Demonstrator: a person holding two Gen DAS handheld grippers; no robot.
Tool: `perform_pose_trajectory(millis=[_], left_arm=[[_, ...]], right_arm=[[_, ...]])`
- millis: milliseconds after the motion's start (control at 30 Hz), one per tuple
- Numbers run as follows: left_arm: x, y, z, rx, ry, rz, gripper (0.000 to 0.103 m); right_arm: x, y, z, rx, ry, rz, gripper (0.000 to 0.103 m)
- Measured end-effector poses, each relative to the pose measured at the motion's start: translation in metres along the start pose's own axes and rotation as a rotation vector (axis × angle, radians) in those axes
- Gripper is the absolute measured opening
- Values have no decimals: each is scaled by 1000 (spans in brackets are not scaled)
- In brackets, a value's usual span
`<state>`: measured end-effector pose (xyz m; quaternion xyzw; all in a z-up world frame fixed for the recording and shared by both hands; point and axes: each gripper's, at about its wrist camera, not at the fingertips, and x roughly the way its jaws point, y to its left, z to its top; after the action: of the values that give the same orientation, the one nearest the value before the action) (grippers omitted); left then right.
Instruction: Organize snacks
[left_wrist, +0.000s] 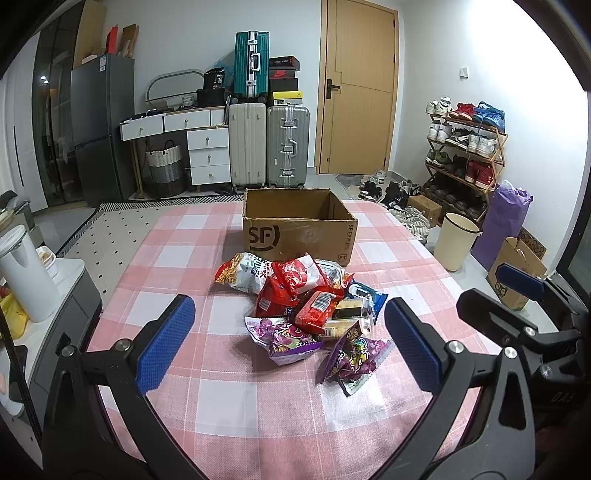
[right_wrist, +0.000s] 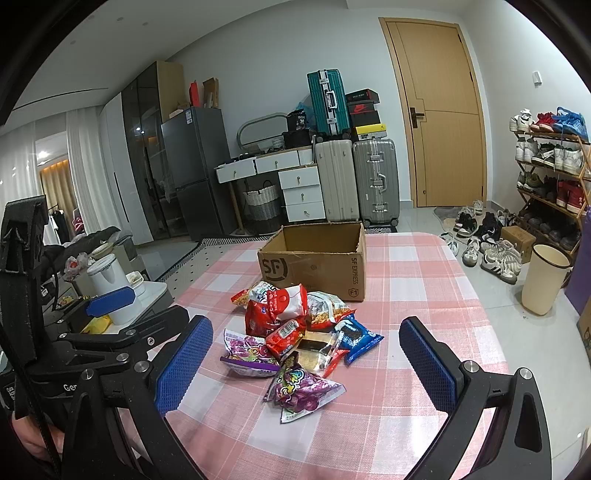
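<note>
A pile of snack packets (left_wrist: 306, 306) lies on the pink checked tablecloth (left_wrist: 229, 424): red ones, purple ones (left_wrist: 354, 360), a blue one (left_wrist: 364, 293). Behind it stands an open, empty cardboard SF box (left_wrist: 297, 227). My left gripper (left_wrist: 290, 343) is open and empty, above the table just short of the pile. My right gripper (right_wrist: 306, 363) is open and empty on the near side of the pile (right_wrist: 295, 332), with the box (right_wrist: 317, 262) beyond. The right gripper shows at the right edge of the left wrist view (left_wrist: 517, 291).
A white kettle (left_wrist: 22, 273) stands on a side unit left of the table. A cream bin (left_wrist: 456, 240) and shoe rack (left_wrist: 465, 147) stand on the floor to the right. Suitcases (left_wrist: 269, 147), drawers and a door are at the back.
</note>
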<state>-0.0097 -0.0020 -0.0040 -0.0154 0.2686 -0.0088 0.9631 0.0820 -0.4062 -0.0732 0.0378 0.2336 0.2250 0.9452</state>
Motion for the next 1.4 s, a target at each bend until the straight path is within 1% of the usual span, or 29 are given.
perform_pose_trajectory(millis=[800, 1000, 1167, 1400], left_arm=[[6, -1, -5, -7, 15, -4, 102], [8, 0, -7, -10, 20, -7, 102], [11, 1, -10, -14, 25, -3, 102], [29, 17, -12, -49, 33, 4, 102]], right_arm=[[1, 0, -3, 3, 6, 1, 103], [9, -2, -16, 7, 26, 3, 103], [15, -3, -18, 5, 44, 4, 103], [35, -7, -30, 15, 100, 19, 103]])
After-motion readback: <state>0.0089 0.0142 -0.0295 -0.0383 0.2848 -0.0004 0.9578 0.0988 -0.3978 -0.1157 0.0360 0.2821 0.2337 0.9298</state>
